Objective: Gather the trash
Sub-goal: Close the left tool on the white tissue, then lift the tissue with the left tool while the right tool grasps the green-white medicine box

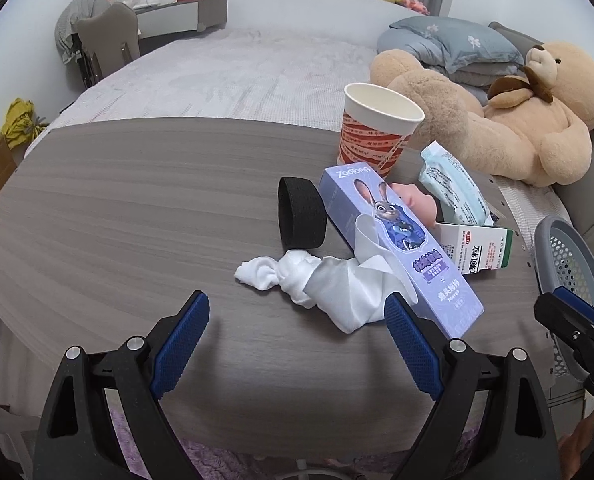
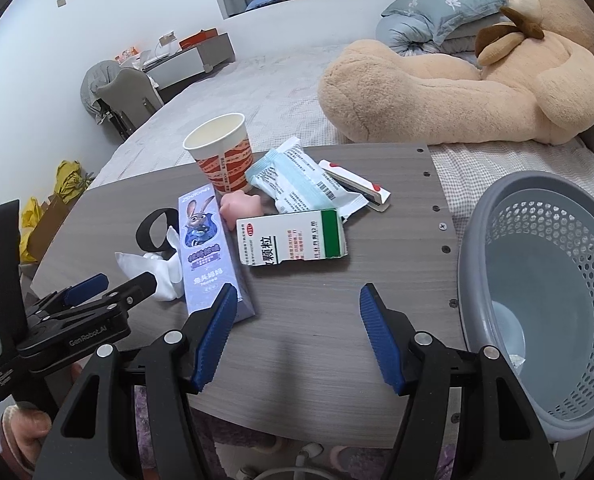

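Observation:
Trash lies on a grey wood-grain table [image 1: 137, 208]: a crumpled white tissue [image 1: 309, 280], a purple rabbit-print box [image 1: 397, 248], a red-patterned paper cup [image 1: 377, 128], a blue-white packet [image 1: 453, 188] and a white-green medicine box [image 1: 477, 248]. My left gripper [image 1: 297, 308] stands open just short of the tissue, holding nothing. My right gripper [image 2: 297, 300] is open over bare table, in front of the medicine box [image 2: 293, 240], with the purple box [image 2: 207, 248] at its left finger. A grey perforated basket [image 2: 469, 240] stands at the table's right edge.
A black band [image 1: 301, 220], a pink toy [image 2: 241, 204] and a small red-white sachet [image 2: 357, 184] also lie among the trash. Behind the table is a bed with a large teddy bear [image 2: 477, 80] and pillows. A hand holds the left gripper [image 2: 117, 284].

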`<state>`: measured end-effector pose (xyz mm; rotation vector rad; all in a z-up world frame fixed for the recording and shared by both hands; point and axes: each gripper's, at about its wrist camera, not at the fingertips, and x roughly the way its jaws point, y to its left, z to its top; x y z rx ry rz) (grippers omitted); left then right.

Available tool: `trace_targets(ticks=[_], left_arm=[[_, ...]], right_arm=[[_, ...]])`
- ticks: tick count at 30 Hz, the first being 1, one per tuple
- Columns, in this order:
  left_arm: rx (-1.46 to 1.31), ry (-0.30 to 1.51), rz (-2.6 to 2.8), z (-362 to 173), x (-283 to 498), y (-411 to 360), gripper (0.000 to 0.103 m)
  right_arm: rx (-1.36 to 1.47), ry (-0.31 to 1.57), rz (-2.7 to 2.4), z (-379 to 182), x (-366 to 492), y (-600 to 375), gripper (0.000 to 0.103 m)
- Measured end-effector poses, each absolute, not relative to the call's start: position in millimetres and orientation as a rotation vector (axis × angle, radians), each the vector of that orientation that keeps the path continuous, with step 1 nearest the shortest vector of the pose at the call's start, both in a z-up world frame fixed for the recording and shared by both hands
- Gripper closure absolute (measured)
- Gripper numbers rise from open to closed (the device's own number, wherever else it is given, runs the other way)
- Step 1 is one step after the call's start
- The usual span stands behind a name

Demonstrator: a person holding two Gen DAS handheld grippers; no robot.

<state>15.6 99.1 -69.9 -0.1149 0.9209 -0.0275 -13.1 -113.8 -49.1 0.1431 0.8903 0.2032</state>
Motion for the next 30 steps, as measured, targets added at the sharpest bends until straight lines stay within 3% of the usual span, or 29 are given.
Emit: trace_targets(ticks=[3, 11, 15, 28, 30], left_arm=[[-0.126, 0.930, -0.033, -75, 19, 99, 0.020], [-0.149, 0.946, -0.040, -82, 27, 101, 0.046], [-0.149, 0.947, -0.062, -82, 28, 101, 0.074], [-0.090, 0.886, -0.034, -59, 1, 113, 0.077], [-0.088, 0.869, -0.029, -53, -3, 116, 0.077]], right_arm=[[0.155, 0.894, 0.196, -51, -12, -118, 0.042], [0.160, 0.903, 0.196, -55, -11, -120, 0.042], [0.159, 0.906, 0.196, -57, -11, -120, 0.042], [0.152, 0.906, 0.197, -56, -8, -117, 0.042], [0.147, 0.902, 0.196, -55, -6, -115, 0.037]])
